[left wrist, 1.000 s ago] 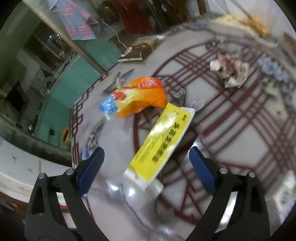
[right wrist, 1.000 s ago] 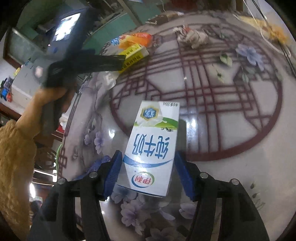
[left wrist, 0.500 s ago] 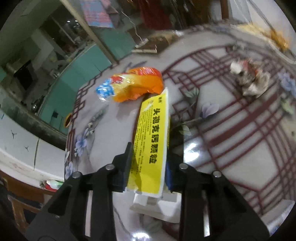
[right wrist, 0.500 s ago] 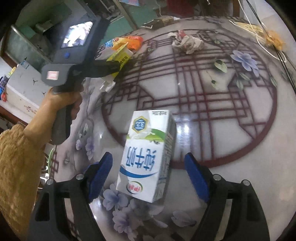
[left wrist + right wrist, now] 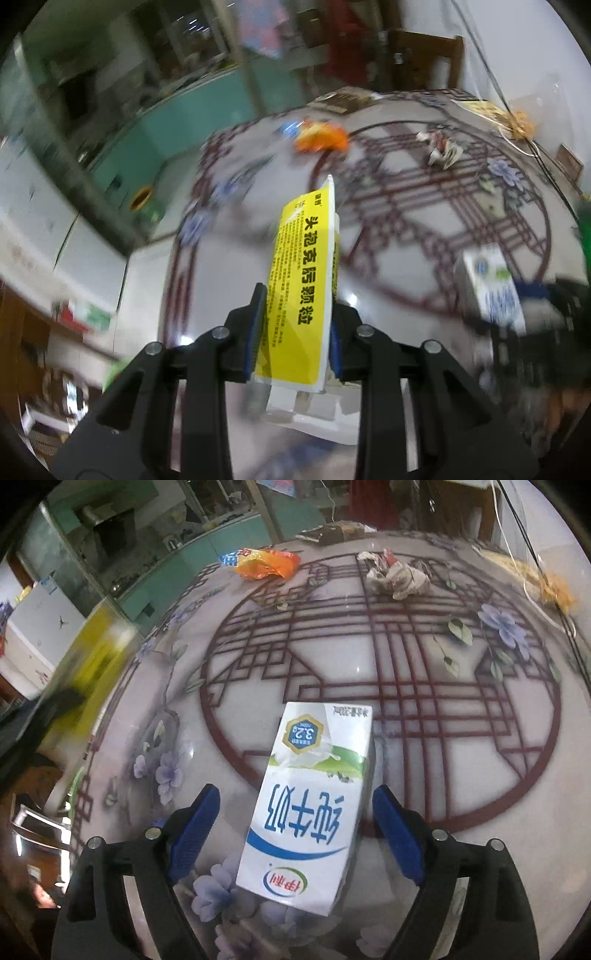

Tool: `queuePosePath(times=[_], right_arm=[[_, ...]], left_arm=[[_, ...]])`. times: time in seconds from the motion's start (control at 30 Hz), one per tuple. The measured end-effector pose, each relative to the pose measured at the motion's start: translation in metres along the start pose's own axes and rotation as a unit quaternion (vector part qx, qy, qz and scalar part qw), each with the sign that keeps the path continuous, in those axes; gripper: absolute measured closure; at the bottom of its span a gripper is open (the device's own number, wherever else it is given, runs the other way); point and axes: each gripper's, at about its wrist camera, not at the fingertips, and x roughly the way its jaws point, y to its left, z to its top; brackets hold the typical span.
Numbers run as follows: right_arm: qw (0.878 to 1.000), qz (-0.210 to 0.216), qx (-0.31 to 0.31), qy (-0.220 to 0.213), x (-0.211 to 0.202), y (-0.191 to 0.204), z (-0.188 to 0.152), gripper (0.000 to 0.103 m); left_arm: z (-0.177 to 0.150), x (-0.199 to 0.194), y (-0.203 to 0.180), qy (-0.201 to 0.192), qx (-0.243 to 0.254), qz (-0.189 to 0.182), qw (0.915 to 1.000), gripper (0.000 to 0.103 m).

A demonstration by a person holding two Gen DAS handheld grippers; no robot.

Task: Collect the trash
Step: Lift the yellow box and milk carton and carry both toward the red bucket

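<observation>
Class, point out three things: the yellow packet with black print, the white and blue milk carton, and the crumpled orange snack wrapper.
Yellow packet point(image 5: 301, 291): left wrist view, printed face.
Milk carton point(image 5: 306, 812): right wrist view, front panel.
Orange wrapper point(image 5: 267, 565): right wrist view, middle.

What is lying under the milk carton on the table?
The milk carton lies flat on the patterned table, covering part of its purple flower print. Whether anything else is beneath it is hidden by the carton.
</observation>
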Motion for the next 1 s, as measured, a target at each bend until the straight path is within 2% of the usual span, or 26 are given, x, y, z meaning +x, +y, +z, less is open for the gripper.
queuePosePath(times=[0.13,0.17,0.3,0.4,0.57,0.73,1.0], right_arm=[[1.0,-0.013,-0.005,0.003,0.005,0.005,-0.001,0.036],[1.0,-0.016,-0.005,0.004,0.005,0.005,-0.001,0.045],[0.999,-0.03,-0.017,-0.001,0.003,0.009,-0.004,0.046],[0.999,-0.037,-0.026,-0.013,-0.004,0.012,-0.006,0.046],[0.999,-0.017,-0.017,-0.044,-0.036,0.016,-0.007,0.046],[0.997,0.009,0.0,-0.079,-0.063,0.024,-0.013,0.046],[0.995,0.047,0.023,-0.088,-0.077,0.039,-0.031,0.047]], left_arm=[[-0.027,-0.014,0.014,-0.006,-0.044,-0.003,0.999,0.074],[-0.029,-0.018,0.015,-0.013,-0.048,-0.003,0.9988,0.074],[-0.034,-0.038,0.021,-0.046,-0.042,0.005,0.998,0.074],[-0.037,-0.043,0.03,-0.054,-0.056,-0.006,0.9969,0.074],[-0.039,-0.042,0.041,-0.046,-0.076,-0.026,0.9957,0.074],[-0.039,-0.049,0.041,-0.058,-0.08,-0.028,0.9947,0.076],[-0.04,-0.047,0.04,-0.05,-0.078,-0.039,0.9949,0.086]])
